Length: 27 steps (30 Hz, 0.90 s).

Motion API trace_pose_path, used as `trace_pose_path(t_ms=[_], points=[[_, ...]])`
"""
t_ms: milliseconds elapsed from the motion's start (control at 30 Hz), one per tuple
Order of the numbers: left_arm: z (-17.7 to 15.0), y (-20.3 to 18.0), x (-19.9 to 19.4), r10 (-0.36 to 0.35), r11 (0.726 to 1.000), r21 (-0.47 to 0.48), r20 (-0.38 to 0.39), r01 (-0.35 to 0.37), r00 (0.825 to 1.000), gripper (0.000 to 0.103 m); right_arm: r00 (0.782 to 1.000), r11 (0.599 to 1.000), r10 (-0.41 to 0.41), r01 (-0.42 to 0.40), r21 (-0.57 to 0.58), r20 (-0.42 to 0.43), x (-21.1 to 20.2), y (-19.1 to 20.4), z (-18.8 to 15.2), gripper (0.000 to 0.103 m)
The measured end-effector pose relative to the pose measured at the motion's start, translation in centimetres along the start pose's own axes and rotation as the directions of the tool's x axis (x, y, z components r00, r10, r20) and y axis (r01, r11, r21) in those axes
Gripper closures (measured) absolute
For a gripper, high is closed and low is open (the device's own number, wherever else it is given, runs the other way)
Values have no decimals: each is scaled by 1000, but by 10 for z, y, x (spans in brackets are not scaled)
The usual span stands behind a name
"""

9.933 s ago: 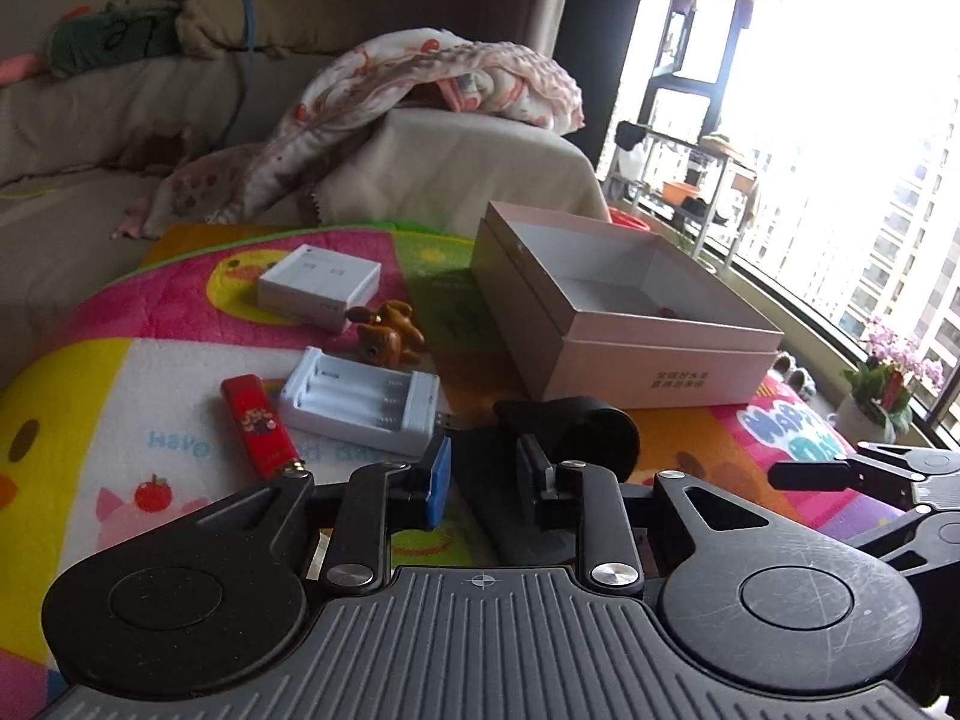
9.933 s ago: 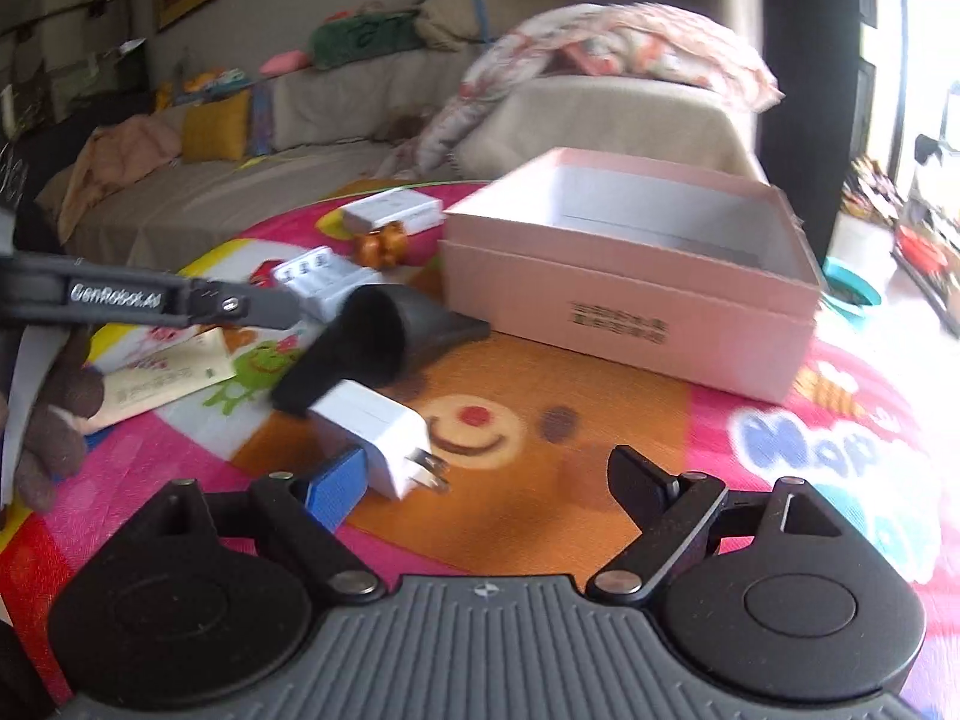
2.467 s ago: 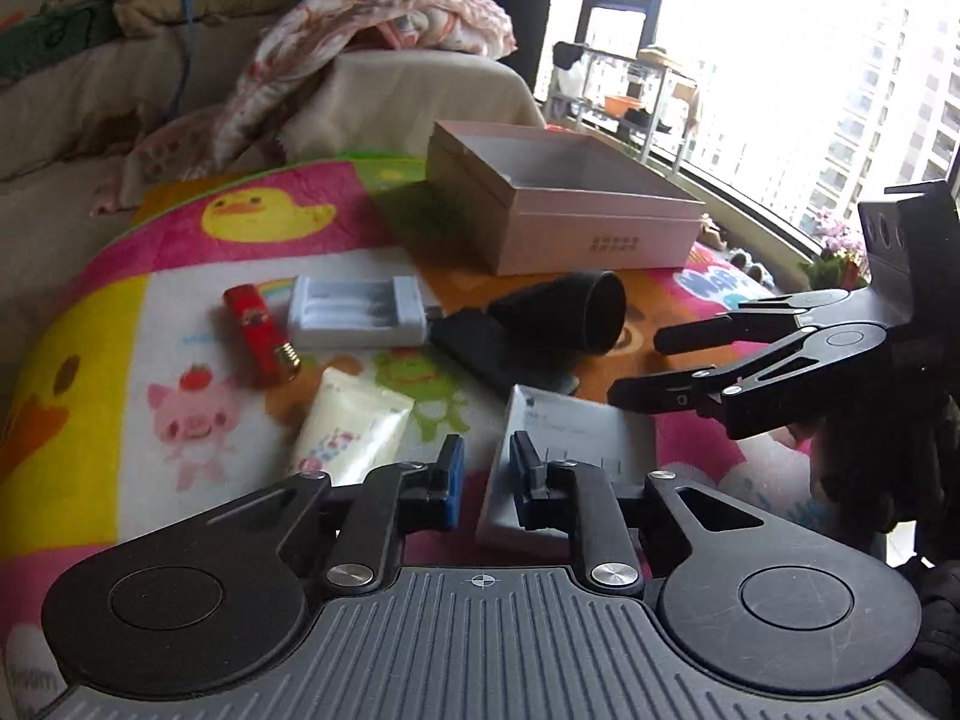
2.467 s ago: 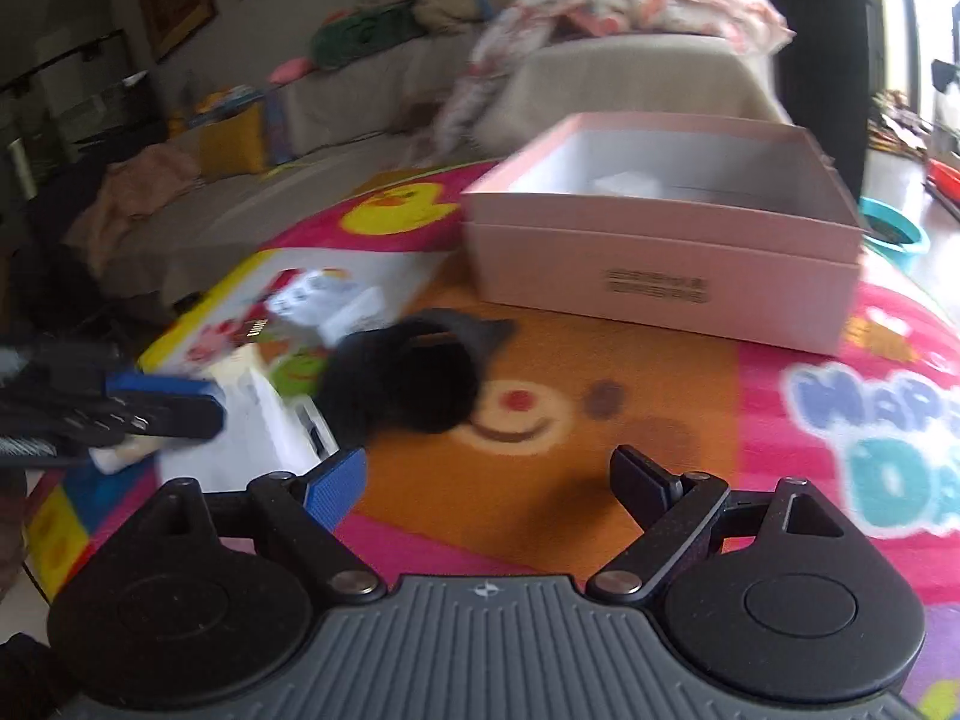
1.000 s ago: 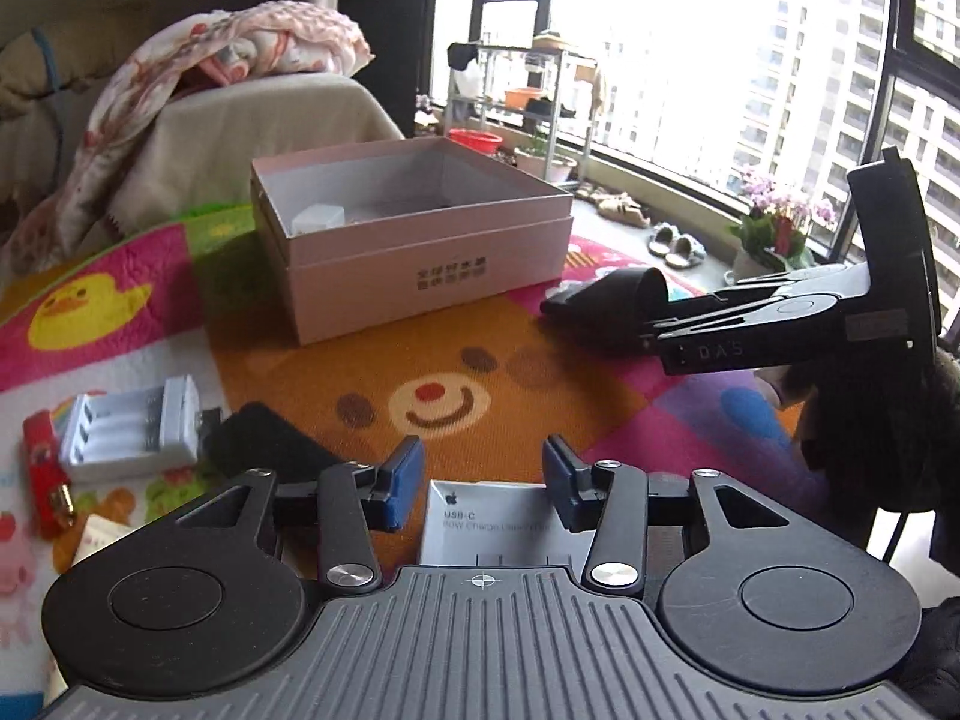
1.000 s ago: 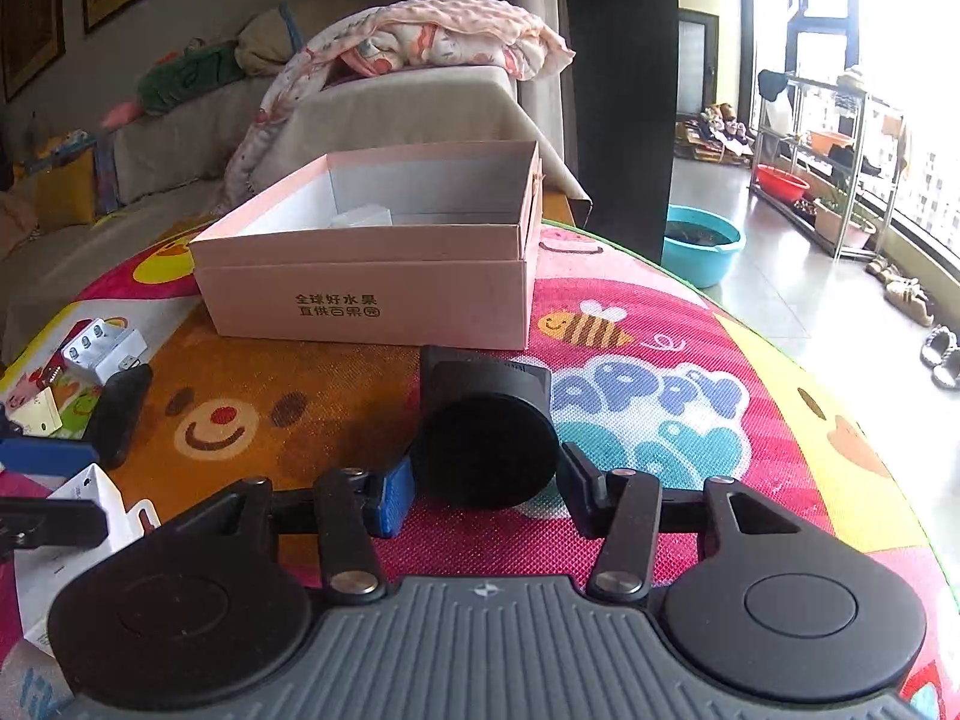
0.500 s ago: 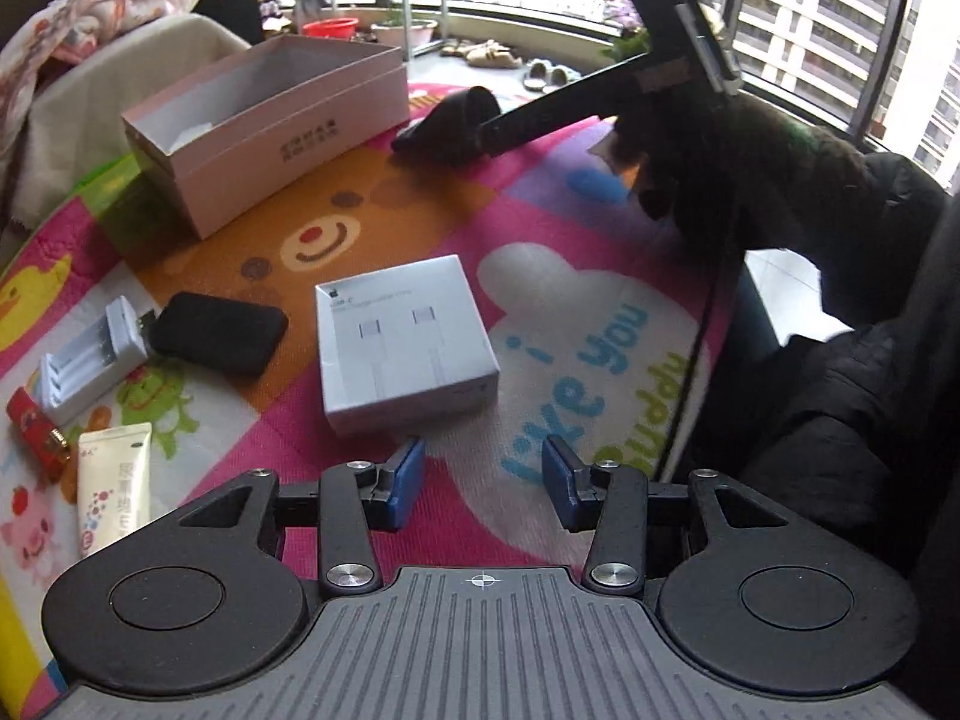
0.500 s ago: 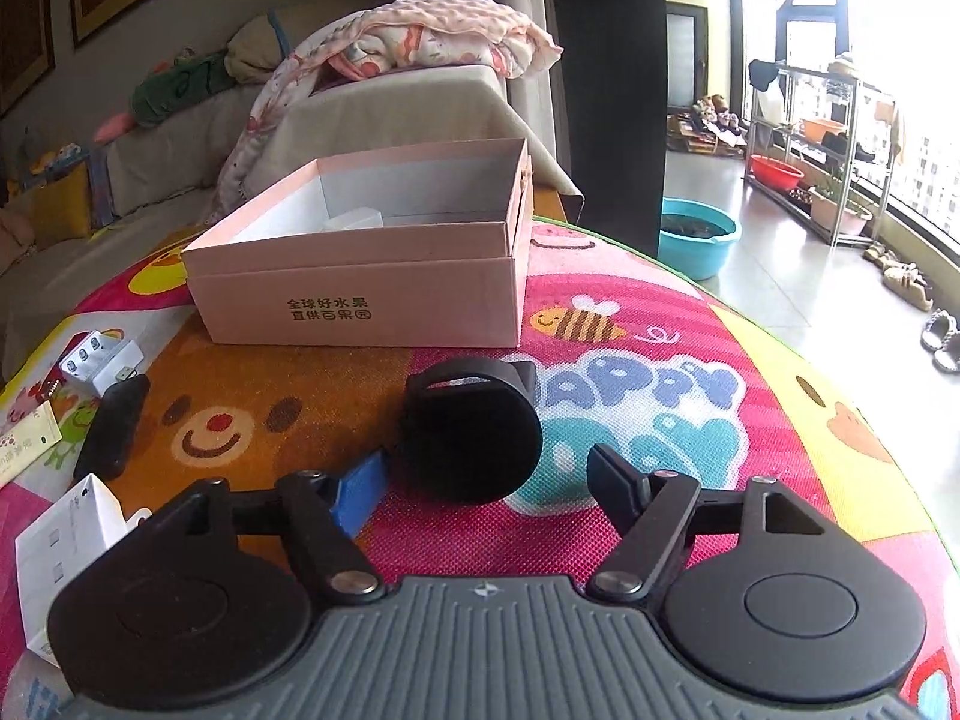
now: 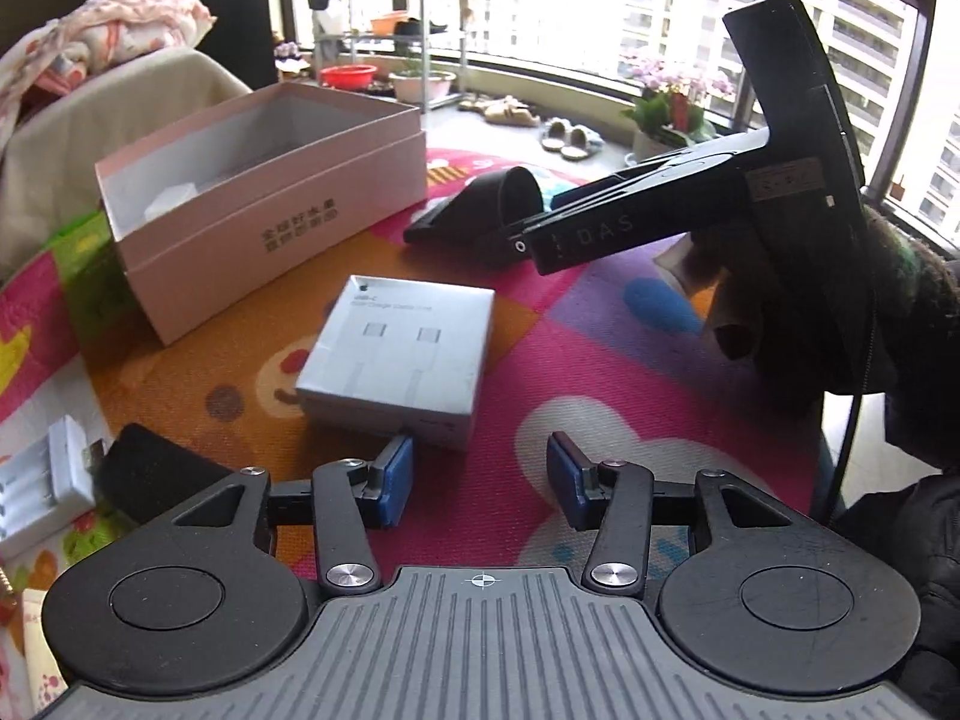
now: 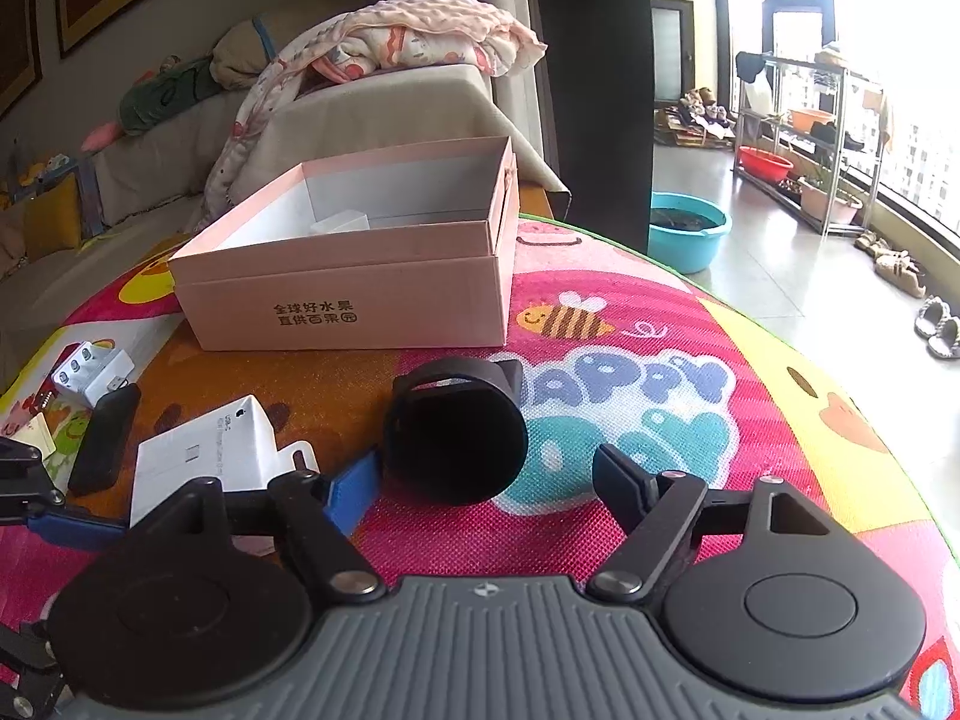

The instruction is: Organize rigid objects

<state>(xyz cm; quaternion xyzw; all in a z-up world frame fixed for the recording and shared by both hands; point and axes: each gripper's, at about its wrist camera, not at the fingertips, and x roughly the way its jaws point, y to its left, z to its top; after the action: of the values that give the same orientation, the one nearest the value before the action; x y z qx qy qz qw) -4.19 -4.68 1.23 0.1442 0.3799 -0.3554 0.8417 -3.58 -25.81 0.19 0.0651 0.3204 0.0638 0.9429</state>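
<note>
Left of the pink cardboard box (image 10: 354, 294) sit a ribbed white battery charger (image 10: 90, 369) and a flat black pouch (image 10: 105, 438). Nearer, the square glossy white cable box (image 9: 399, 360) lies free just ahead of the left hand-held gripper (image 9: 480, 480), its jaws just widened, nothing between them. Right of it, the black conical nozzle (image 10: 456, 438) lies released before the right hand-held gripper (image 10: 486, 480), jaws just spread.
</note>
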Motion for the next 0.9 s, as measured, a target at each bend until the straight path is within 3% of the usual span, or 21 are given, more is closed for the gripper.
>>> trace_pose_path(t_ms=[33,100,167,233,300,367,433,667,800,900], points=[[-1,-1,-1,-22,1000,5,-4,22,1000,44,1000,1000,0,0,4,1,0,-1,0,25],[-3,-6,-1,-69,997,25,-16,70,997,25,1000,1000,2,-2,12,2,-1,-2,0,25],[-3,-13,0,-78,996,50,-21,79,997,18,1000,1000,4,-5,18,2,0,-3,0,25],[-1,-15,-2,-63,997,47,-13,64,998,20,1000,1000,5,-5,21,4,-1,-3,0,25],[4,-12,-13,-46,998,36,52,44,998,25,1000,1000,6,-6,29,7,-1,-4,-1,25],[10,-5,-24,34,999,5,127,-35,991,25,1000,999,8,-8,39,5,-1,-5,0,24],[16,4,-25,92,996,-12,153,-92,984,25,1000,999,9,-9,41,2,0,-6,0,24],[31,31,11,36,999,-24,94,-34,995,25,1000,999,12,-12,45,5,0,-6,0,23],[30,33,32,44,999,7,30,-44,999,23,1000,999,14,-14,48,5,0,-7,0,23],[28,32,34,46,999,6,53,-46,998,22,1000,999,14,-15,48,5,0,-7,0,23]])
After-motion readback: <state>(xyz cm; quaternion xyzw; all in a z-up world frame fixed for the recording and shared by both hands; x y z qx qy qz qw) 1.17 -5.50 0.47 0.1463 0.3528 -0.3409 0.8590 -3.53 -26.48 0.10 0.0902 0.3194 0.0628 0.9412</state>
